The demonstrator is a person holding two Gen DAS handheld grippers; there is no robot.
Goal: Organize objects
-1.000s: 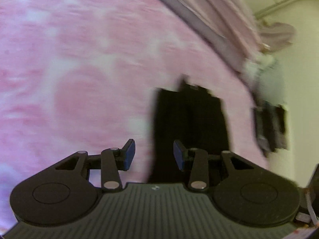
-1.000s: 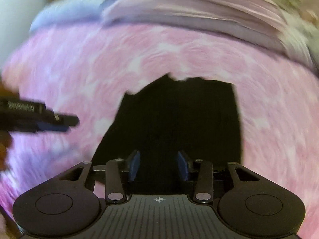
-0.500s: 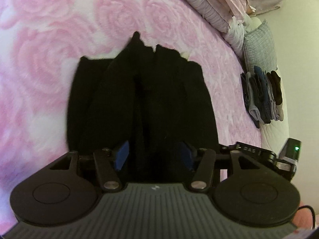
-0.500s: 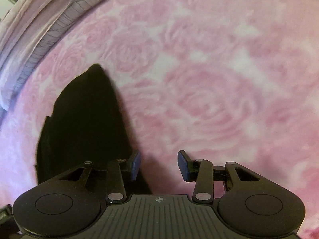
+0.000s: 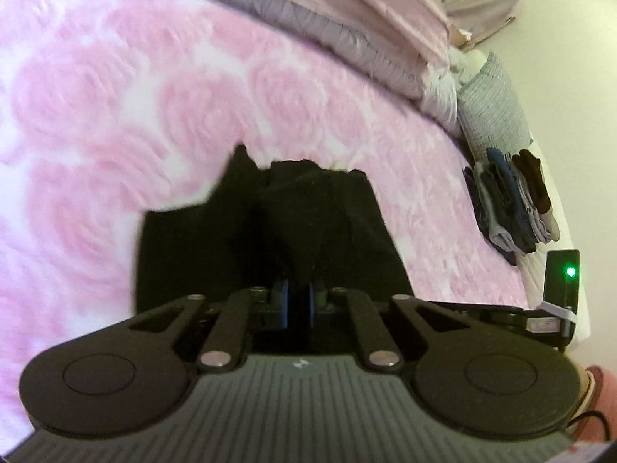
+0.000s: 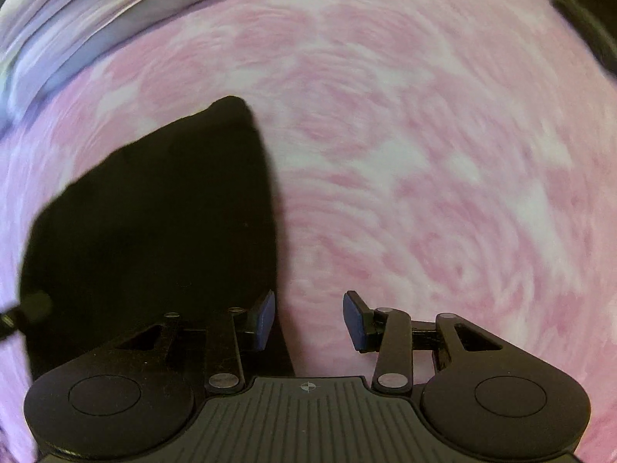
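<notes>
The black garment (image 5: pixel 270 227) lies on a bed under a pink rose-patterned blanket (image 5: pixel 115 115), roughly in the middle of the spread, its near edge bunched into ridges.

The left tongs (image 5: pixel 299 305) have just been closing, and their blue pads (image 5: pixel 284 303) now stand almost together, clenched on a raised fold of the garment's near edge; black cloth fills the narrow slot between them. From this grip the cloth rises in a dark ridge and fans away toward a jagged far edge.

The right tongs (image 6: pixel 308 318) are released, their blue pads (image 6: pixel 264 320) well apart. The left one overlaps the garment's (image 6: pixel 154 223) right edge, the right one hangs over bare blanket (image 6: pixel 424 154), and only blanket shows in the gap. Whether a pad touches the cloth cannot be told. In this view the garment spreads up and left to a rounded point, and the picture is blurred.

At the far side of the bed, folded pinkish and grey bedding (image 5: pixel 347 27) runs along the blanket's edge. To the right, a pale patterned cushion (image 5: pixel 493 112) stands just beside a stack of folded clothes (image 5: pixel 509 200) in blue, grey and brown. Lower right in the left view, part of the other device (image 5: pixel 561 281) shows a green light.
</notes>
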